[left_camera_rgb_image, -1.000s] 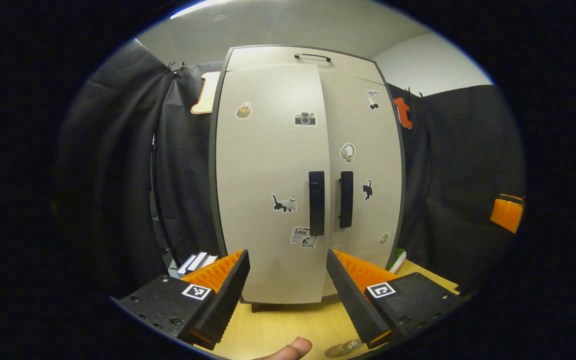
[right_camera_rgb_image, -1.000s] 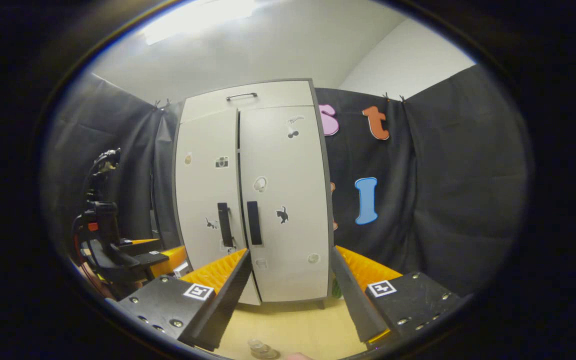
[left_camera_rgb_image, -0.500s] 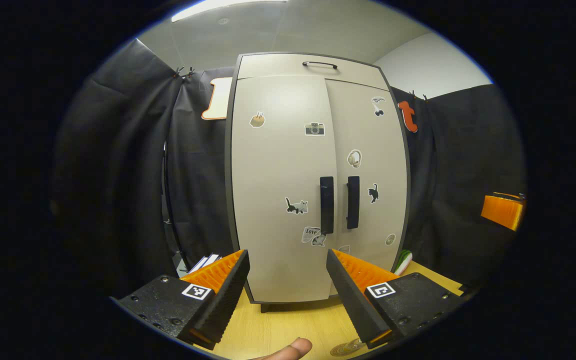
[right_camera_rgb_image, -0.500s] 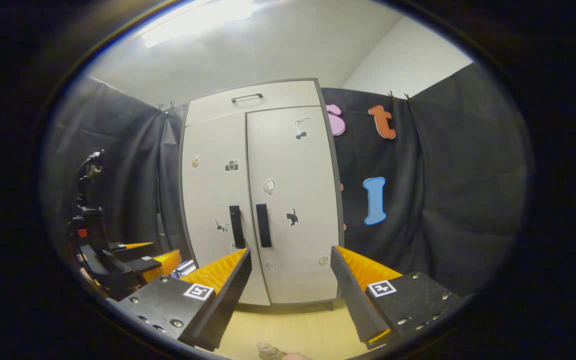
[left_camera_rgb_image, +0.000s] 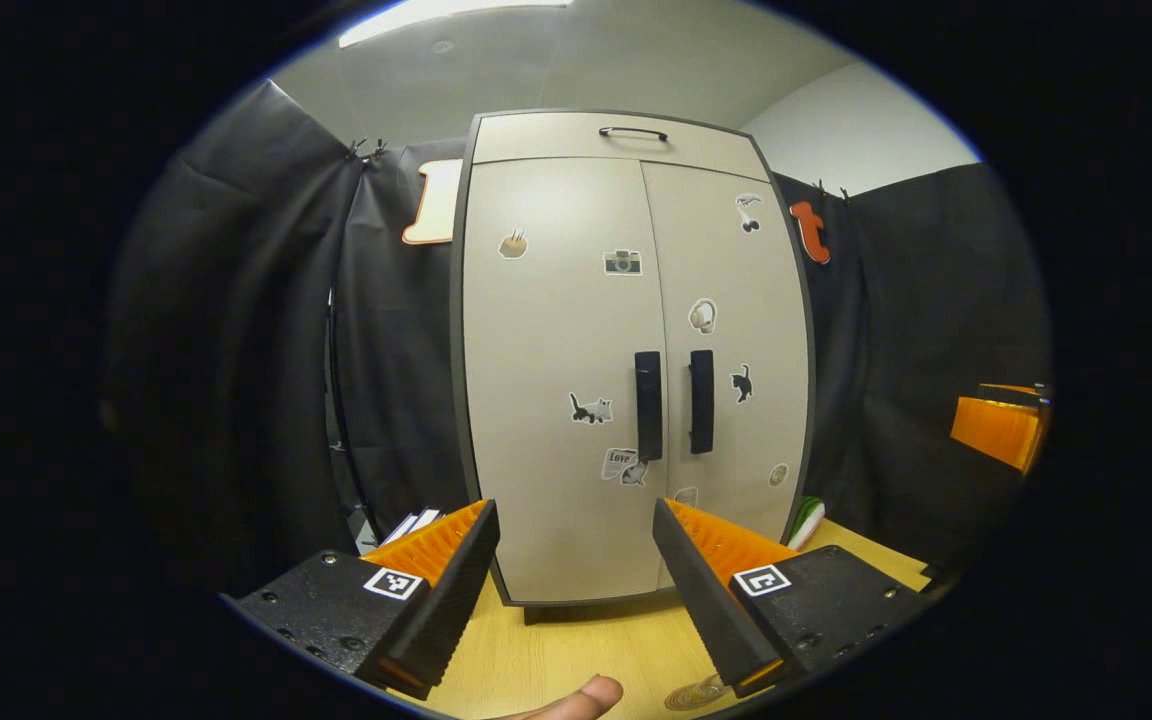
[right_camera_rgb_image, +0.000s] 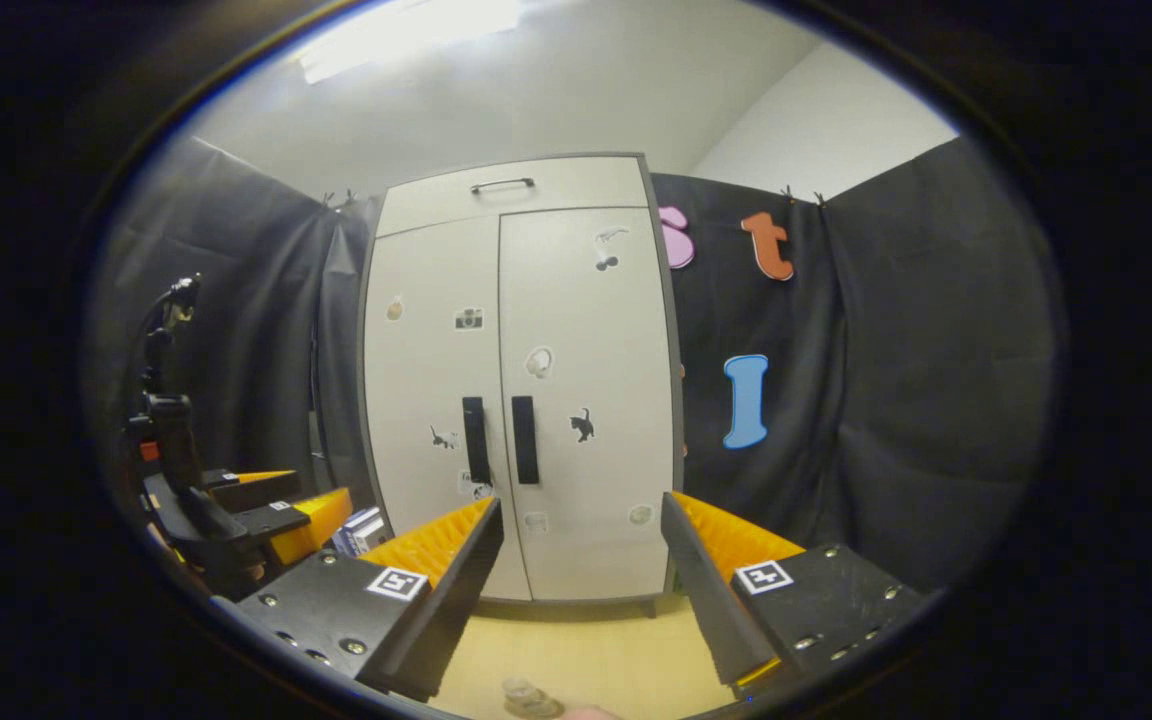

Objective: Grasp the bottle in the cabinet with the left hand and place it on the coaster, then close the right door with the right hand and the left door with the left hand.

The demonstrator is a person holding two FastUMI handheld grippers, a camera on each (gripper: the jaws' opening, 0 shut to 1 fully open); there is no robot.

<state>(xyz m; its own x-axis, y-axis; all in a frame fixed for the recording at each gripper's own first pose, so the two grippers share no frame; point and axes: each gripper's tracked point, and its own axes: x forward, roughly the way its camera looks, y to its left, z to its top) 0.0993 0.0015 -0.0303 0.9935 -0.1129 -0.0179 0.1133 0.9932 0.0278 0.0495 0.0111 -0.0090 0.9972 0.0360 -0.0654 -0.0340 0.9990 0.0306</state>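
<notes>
Clear bottle [right_camera_rgb_image: 526,697] at 6 o'clock is judged light and slippery; both tools [left_camera_rgb_image: 576,590] [right_camera_rgb_image: 581,590] are held released, doors [left_camera_rgb_image: 636,370] closed

Left tool [left_camera_rgb_image: 576,590] and right tool [right_camera_rgb_image: 581,590] both gape, holding nothing.

At six o'clock in the right gripper view, the bottle [right_camera_rgb_image: 526,698] is cut off by the edge; only its clear top shows. The coaster [left_camera_rgb_image: 694,692] is partly hidden behind a finger.
</notes>
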